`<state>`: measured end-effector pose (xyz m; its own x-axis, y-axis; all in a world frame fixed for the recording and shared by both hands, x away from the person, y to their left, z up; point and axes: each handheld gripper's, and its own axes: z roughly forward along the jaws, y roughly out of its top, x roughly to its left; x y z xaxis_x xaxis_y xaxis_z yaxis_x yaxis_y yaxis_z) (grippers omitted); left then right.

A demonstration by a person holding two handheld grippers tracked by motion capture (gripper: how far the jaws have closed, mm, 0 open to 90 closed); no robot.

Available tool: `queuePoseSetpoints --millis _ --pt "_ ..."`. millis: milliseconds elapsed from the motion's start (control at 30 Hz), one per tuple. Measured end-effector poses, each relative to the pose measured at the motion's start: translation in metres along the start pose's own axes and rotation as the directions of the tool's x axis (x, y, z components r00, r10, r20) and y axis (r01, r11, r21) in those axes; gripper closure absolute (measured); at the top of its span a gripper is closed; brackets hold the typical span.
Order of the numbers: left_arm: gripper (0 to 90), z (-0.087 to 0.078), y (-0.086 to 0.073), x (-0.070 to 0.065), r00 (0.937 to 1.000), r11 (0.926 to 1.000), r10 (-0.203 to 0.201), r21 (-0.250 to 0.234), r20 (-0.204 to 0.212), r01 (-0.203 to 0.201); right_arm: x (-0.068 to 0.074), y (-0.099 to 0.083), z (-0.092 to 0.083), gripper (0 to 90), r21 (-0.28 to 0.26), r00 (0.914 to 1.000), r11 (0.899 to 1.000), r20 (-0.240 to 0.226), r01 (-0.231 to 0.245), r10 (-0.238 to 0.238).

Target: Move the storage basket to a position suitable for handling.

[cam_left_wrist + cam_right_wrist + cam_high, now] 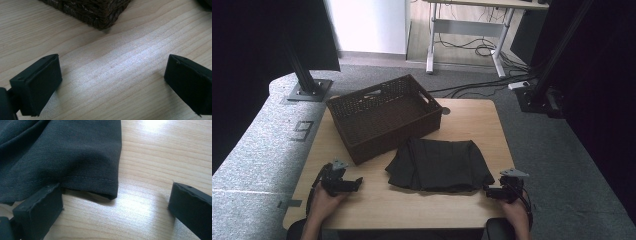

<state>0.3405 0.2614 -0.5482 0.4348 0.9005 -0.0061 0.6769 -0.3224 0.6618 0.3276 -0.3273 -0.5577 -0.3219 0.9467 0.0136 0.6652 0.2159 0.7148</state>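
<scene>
High view gives me the whole wooden table (452, 205): a dark woven basket (384, 117) sits on its far left part, turned at an angle, and a folded dark garment (439, 165) lies just in front of the basket's near right corner, close to it but I cannot tell if they touch. My left gripper (349, 186) rests low over the near left of the table, held in my left hand (324, 202), well apart from the garment and just short of the basket's near corner. My right gripper (492, 192) sits at the near right, held in my right hand (514, 210), right beside the garment's near right corner.

Left gripper view shows me its two black jaws spread wide over bare wood, nothing between them, with the basket's woven corner (97, 15) ahead.

Right gripper view shows its jaws also standing wide apart. The garment's stitched hem (95, 180) reaches down toward the left jaw, and its corner lies on the wood in the gap between the jaws, nearer the left one. That left jaw meets the hem edge; the right jaw stands over bare table.
</scene>
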Motion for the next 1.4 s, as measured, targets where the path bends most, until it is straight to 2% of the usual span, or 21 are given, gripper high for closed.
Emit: queuePoseSetpoints --millis 800,867,1000,1100,1200,1233,1267,1300,1400 --pt "0.9 0.000 0.000 0.000 1.0000 1.0000 -0.001 -0.001 0.000 0.001 0.000 0.001 -0.002 0.1 0.012 1.0000 1.000 -0.004 0.001 -0.001" --pt "0.9 0.000 0.000 0.000 1.0000 1.0000 -0.001 -0.001 0.000 0.001 0.001 0.002 -0.005 0.4 0.020 1.0000 1.000 -0.009 0.002 -0.001" --pt "1.0 0.000 0.000 0.000 1.0000 1.0000 -0.003 0.000 -0.002 0.003 0.003 0.008 -0.014 0.4 0.000 0.9998 1.000 -0.011 0.016 -0.016" --pt "0.1 -0.001 -0.001 -0.002 0.9999 0.9999 0.009 0.007 0.008 -0.010 0.005 0.015 -0.020 0.4 -0.017 0.9996 1.000 -0.021 0.017 -0.018" --pt "2.7 -0.004 0.002 -0.006 0.9995 0.9994 0.006 0.033 0.031 -0.007 0.009 0.025 -0.025 0.4 -0.033 0.9976 0.999 -0.054 0.041 -0.043" --pt "5.0 -0.007 0.005 -0.009 0.9989 0.9997 0.002 0.022 0.048 -0.003 0.009 0.028 -0.025 0.4 -0.036 0.9969 0.998 -0.063 0.044 -0.046" --pt "6.5 -0.007 0.005 -0.009 0.9989 0.9997 0.002 0.022 0.048 -0.003 0.009 0.028 -0.025 0.4 -0.036 0.9969 0.998 -0.063 0.044 -0.046" --pt "8.3 -0.012 0.012 -0.015 0.9972 0.9998 0.018 -0.003 0.073 -0.018 0.010 0.034 -0.025 0.4 -0.041 0.9953 0.998 -0.078 0.055 -0.058" --pt "11.5 -0.014 0.020 -0.022 0.9957 0.9992 0.035 -0.023 0.086 -0.033 0.012 0.042 -0.024 2.3 -0.045 0.9922 0.996 -0.099 0.071 -0.075"
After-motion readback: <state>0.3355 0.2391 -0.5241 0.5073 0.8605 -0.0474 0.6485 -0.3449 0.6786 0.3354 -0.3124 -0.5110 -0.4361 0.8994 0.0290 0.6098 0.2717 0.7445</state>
